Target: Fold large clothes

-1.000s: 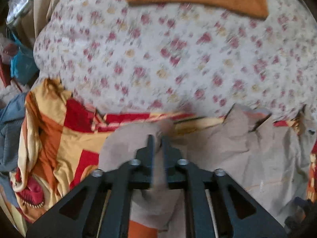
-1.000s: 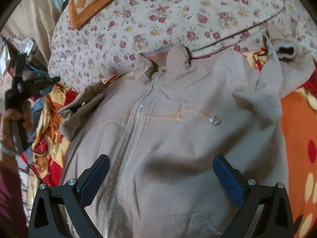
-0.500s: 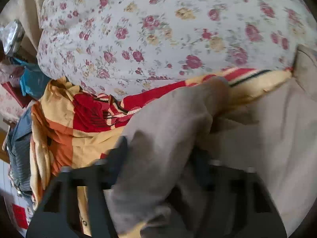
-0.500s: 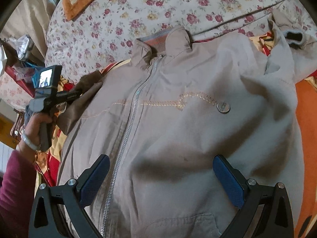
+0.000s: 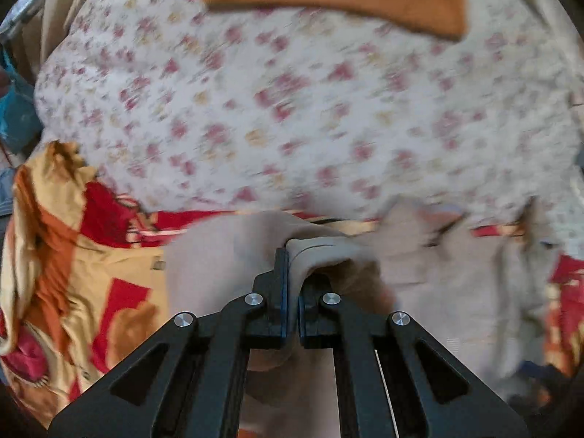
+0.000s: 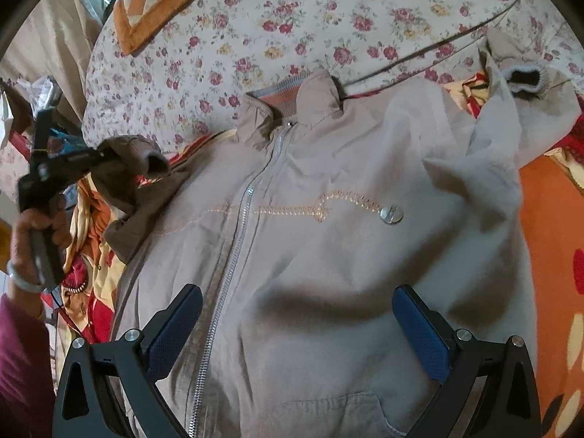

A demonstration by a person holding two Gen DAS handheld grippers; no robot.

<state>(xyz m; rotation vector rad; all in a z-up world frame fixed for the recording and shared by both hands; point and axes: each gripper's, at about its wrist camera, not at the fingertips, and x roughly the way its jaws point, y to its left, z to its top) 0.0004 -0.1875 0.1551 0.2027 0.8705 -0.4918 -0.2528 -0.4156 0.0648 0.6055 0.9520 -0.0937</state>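
A beige zip jacket (image 6: 310, 248) lies front up on the bed, collar toward the floral pillow. My left gripper (image 5: 292, 255) is shut on the jacket's sleeve (image 5: 233, 255) and holds it raised; it also shows in the right wrist view (image 6: 98, 155) at the left, with the sleeve cuff (image 6: 146, 160) hanging from it. My right gripper (image 6: 295, 314) is open and empty above the jacket's lower front. The other sleeve (image 6: 522, 84) lies bunched at the upper right.
A floral pillow (image 6: 328, 22) lies behind the jacket with an orange checked cushion (image 6: 160, 3) on it. A red, yellow and orange blanket (image 5: 73, 262) covers the bed under the jacket. Clutter and curtain stand at the far left (image 6: 43, 87).
My left gripper has closed on the sleeve and lifted it up and away from the jacket body. The right gripper has stayed open over the jacket, shifting slightly.
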